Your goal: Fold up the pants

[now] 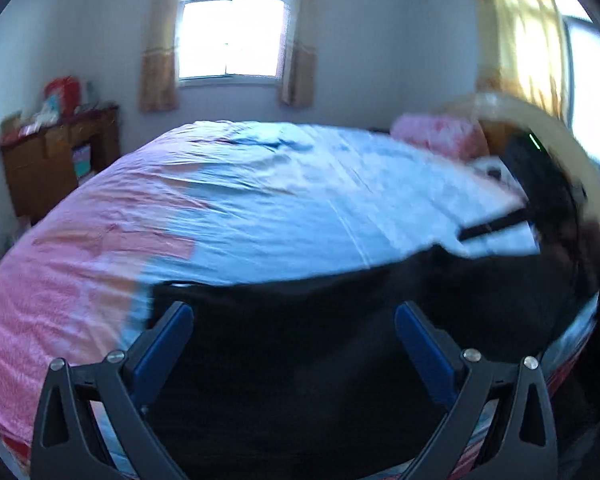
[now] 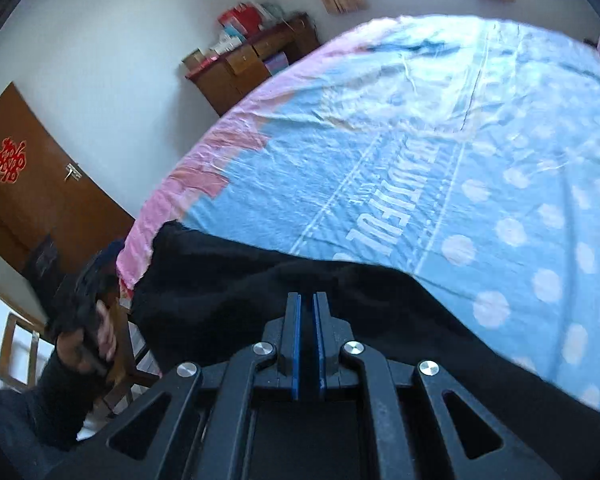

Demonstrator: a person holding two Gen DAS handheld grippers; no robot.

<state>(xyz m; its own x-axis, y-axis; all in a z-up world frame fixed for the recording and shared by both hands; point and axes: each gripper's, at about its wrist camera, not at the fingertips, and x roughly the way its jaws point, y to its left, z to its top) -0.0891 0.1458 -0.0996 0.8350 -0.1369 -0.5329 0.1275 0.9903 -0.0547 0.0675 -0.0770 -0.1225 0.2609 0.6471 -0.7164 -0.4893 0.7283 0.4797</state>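
Black pants (image 1: 300,360) lie along the near edge of the bed, on a blue and pink sheet (image 1: 260,208). My left gripper (image 1: 294,320) is open wide, its blue pads hovering over the dark cloth, holding nothing. In the right wrist view the pants (image 2: 240,280) stretch across the front of the bed. My right gripper (image 2: 308,300) has its jaws nearly together with a thin gap, right over the cloth; whether cloth is pinched between them does not show. The right gripper's body (image 1: 540,184) appears at the far right of the left view.
A wooden cabinet (image 1: 56,156) with boxes stands left of the bed under a window (image 1: 232,32). A pink pillow (image 1: 436,132) lies at the far right. A brown door (image 2: 28,192) and a wooden chair (image 2: 20,344) are left of the bed.
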